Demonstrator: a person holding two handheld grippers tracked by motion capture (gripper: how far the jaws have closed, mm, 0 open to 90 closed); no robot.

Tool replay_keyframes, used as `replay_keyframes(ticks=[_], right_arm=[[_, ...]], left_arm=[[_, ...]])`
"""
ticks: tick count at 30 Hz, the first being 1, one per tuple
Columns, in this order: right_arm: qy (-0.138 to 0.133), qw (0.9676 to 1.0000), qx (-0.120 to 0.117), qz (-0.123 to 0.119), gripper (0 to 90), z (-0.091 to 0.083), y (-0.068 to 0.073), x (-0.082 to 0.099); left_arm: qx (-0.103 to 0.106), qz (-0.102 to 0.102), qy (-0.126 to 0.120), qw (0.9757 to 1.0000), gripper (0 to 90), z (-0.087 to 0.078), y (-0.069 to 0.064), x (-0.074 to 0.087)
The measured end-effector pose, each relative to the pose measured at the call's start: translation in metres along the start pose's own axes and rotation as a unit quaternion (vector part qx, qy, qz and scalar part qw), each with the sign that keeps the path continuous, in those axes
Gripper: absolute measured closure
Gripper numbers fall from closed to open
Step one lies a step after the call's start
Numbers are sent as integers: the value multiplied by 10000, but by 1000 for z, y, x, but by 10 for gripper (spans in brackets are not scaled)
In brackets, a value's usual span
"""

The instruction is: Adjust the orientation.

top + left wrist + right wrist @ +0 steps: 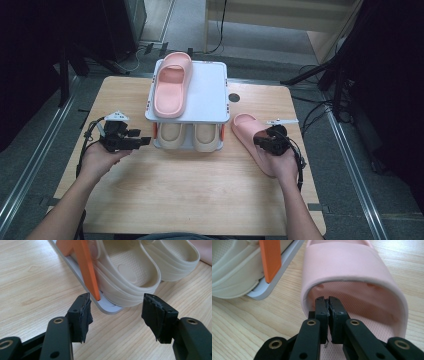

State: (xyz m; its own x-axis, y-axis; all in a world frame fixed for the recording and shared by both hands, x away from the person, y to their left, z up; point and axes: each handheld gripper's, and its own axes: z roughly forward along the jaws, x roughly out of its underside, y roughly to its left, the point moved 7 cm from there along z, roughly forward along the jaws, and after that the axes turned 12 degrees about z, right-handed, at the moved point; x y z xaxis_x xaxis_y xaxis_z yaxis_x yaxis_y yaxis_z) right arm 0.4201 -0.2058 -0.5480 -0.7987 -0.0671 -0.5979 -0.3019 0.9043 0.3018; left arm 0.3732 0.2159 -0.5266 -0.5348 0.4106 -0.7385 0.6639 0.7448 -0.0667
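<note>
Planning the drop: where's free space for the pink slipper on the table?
Free: the right half of the rack's top shelf, beside the pink slipper already there, and the bare table in front of the rack. Crowded: the lower shelf, full with two beige slippers.

You had four slippers in all: two pink ones and two cream ones. One pink slipper (352, 272) lay right at your right gripper's (328, 302) closed jaws; the other pink slipper (171, 85) sat on top of the single two-level rack (210, 95). The two cream slippers (140, 270) stood just beyond your left gripper's (116, 308) open jaws.
</note>
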Motion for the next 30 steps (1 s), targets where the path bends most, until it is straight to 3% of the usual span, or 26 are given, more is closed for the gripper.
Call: replay_keyframes(ticks=[6, 14, 23, 30], right_arm=[[-24, 9997, -71, 217, 874, 4, 8, -2], [-56, 9995, -218, 225, 862, 9, 18, -4], [-295, 9985, -378, 245, 813, -16, 15, -6], [-480, 9983, -311, 142, 748, -34, 9, -3]], left_arm=[[40, 20, 39, 10000, 404, 3, 1, -2], [68, 17, 62, 10000, 404, 4, 0, -2], [65, -34, 42, 10000, 402, 2, 4, -2], [17, -65, -38, 10000, 402, 3, 8, -3]])
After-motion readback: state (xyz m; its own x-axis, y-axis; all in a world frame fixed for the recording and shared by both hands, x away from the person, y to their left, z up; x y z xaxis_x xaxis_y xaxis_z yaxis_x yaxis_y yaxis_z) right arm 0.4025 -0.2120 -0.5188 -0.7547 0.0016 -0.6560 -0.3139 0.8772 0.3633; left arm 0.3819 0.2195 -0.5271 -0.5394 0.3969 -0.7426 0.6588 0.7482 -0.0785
